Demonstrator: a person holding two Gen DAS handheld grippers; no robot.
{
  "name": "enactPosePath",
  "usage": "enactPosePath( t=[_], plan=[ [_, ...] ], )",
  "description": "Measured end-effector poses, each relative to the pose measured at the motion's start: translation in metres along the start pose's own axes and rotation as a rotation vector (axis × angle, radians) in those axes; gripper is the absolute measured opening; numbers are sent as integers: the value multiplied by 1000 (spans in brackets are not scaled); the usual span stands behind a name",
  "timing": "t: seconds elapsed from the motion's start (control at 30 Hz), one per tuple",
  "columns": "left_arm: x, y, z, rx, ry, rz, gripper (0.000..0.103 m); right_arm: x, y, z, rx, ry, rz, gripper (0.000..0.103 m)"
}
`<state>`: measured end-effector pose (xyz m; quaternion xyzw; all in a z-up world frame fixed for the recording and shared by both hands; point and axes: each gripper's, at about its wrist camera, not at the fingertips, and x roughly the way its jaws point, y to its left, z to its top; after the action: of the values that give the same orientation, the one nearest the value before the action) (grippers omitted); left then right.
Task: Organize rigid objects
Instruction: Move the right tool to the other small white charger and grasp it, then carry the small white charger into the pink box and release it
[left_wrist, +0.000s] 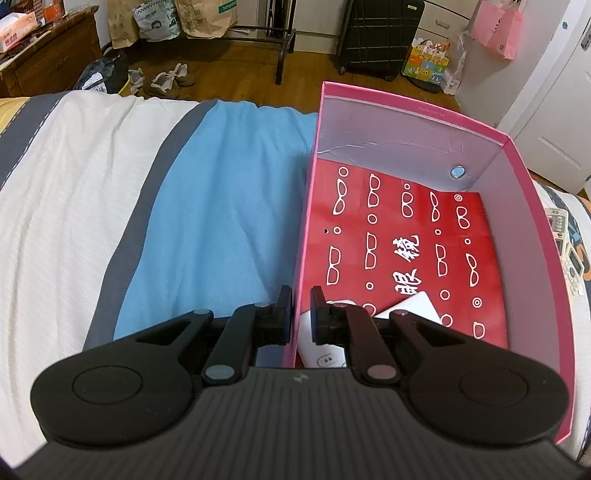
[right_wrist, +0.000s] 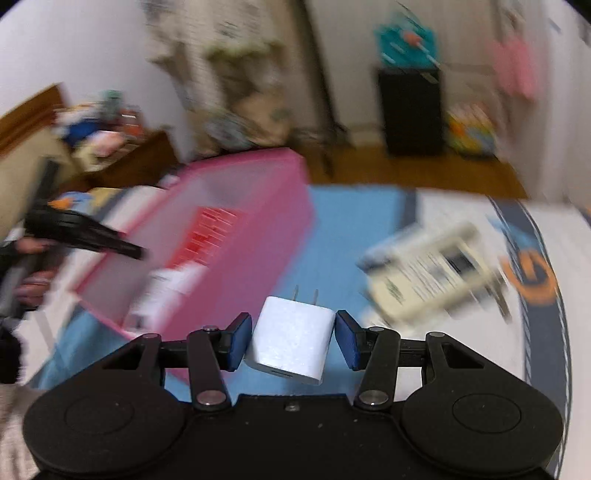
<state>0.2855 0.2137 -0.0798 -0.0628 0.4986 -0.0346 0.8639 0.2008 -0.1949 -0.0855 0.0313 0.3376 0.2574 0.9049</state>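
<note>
— How many boxes have you got on the bed (left_wrist: 74, 192)?

— You have one pink box (left_wrist: 524, 206), at the bed's right side. On its floor lies one red paper bag (left_wrist: 406, 236), with one small white card (left_wrist: 417, 306) on the bag's near edge, and one white device (left_wrist: 321, 354) in the near left corner of the box (mostly hidden, so you can't tell what it is).

— And outside it?

— One white charger plug (right_wrist: 291, 343), with two prongs (right_wrist: 304, 295). Beside the box on its right you have at least two remote controls (right_wrist: 428, 273) (blurred; there may be more). One blue cloth (left_wrist: 221, 206) is spread over the bed.
</note>
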Motion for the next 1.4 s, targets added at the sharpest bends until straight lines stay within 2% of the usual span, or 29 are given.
enactPosePath(
  t=[0.1,0.2,0.37,0.57,0.73,0.87,1.03,1.17,1.2,1.4],
  plan=[
    [0,-1,1,0,1,0,9,-6,37,20,-133,-22,65,55],
    [-1,1,1,-13,4,-10,9,6,73,35,-248,-13,93,55],
    [-1,5,1,-28,3,-30,9,54,114,40,-401,71,77,55],
    [-2,9,2,-36,-4,-47,8,109,114,46,-392,284,-49,55],
    [-2,12,2,-48,-6,-57,8,120,117,43,-465,326,-118,55],
    [-4,14,3,-51,-18,-66,8,125,119,37,-477,358,-95,55],
    [-5,16,3,-53,-20,-70,9,130,124,40,-488,390,-120,55],
    [-5,17,3,-50,-21,-68,8,121,119,44,-464,350,-106,56],
    [-5,17,3,-51,-21,-69,8,115,116,46,-447,329,-102,59],
    [-5,18,4,-76,-23,-64,8,62,87,66,-326,194,-42,61]
  ],
)
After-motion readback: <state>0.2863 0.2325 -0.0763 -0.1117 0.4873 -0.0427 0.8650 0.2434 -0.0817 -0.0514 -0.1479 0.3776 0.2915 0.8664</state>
